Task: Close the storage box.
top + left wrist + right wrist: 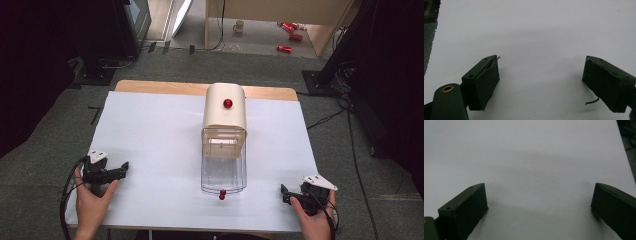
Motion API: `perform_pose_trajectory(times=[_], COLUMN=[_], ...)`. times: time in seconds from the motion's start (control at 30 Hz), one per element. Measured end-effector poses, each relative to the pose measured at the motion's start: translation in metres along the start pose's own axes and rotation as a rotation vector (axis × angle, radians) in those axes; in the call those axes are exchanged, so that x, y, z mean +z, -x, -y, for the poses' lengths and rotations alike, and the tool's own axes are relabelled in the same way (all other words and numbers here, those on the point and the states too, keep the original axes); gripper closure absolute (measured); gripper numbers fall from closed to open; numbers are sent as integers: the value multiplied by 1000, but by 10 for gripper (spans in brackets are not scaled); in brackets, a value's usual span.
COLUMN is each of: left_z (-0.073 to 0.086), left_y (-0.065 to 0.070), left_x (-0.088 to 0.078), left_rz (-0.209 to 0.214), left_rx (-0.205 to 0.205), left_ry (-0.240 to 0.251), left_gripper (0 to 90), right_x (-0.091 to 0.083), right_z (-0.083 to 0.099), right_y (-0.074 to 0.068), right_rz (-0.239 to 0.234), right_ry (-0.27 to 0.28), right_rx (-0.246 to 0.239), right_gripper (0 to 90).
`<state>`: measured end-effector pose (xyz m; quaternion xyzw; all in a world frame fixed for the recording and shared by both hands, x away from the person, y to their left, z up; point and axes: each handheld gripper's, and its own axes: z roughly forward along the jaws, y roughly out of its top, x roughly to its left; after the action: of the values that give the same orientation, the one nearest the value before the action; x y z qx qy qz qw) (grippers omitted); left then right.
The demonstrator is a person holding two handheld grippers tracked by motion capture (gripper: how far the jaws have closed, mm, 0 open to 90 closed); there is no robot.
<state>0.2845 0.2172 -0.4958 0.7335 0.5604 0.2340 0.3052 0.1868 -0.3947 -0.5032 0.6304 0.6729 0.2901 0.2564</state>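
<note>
A cream box with a red knob (227, 103) on top stands in the middle of the white table (160, 135). Out of its near side a clear plastic drawer (223, 172) is pulled toward me, with a small red knob (222, 194) at its front. My left gripper (121, 168) rests low at the table's near left, held by a hand, far left of the drawer. In the left gripper view its jaws stand wide apart (541, 82) over bare white surface. My right gripper (286, 194) sits at the near right, right of the drawer, open (539, 205) with nothing between its jaws.
The table's wooden far edge (165, 87) shows behind the white sheet. Beyond it on the grey floor lie red cans (284, 48) and a mug (239, 26). Dark equipment and cables (345, 95) stand to the right of the table.
</note>
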Motion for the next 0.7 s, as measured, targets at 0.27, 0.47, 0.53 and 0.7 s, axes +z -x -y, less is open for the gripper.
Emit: perform_pose_trajectory(times=[0.27,0.47,0.53,0.7], left_z=[0,0,0,0], left_y=[1,1,1,1], left_x=[0,0,0,0], left_rz=[-5,-5,-6,-6], left_rx=[7,8,8,9], left_ry=[-2,-2,-2,-2], left_gripper=[139,139,139,139], right_x=[-17,-28,-31,-40], right_z=[1,-4,-6,-7], right_y=[-39,-67,-73,-85], right_rz=[-21,-74,-92,-133], right_ry=[31,75,76,90], right_rx=[12,-21,-31,-43], right_gripper=[4,66,66,66])
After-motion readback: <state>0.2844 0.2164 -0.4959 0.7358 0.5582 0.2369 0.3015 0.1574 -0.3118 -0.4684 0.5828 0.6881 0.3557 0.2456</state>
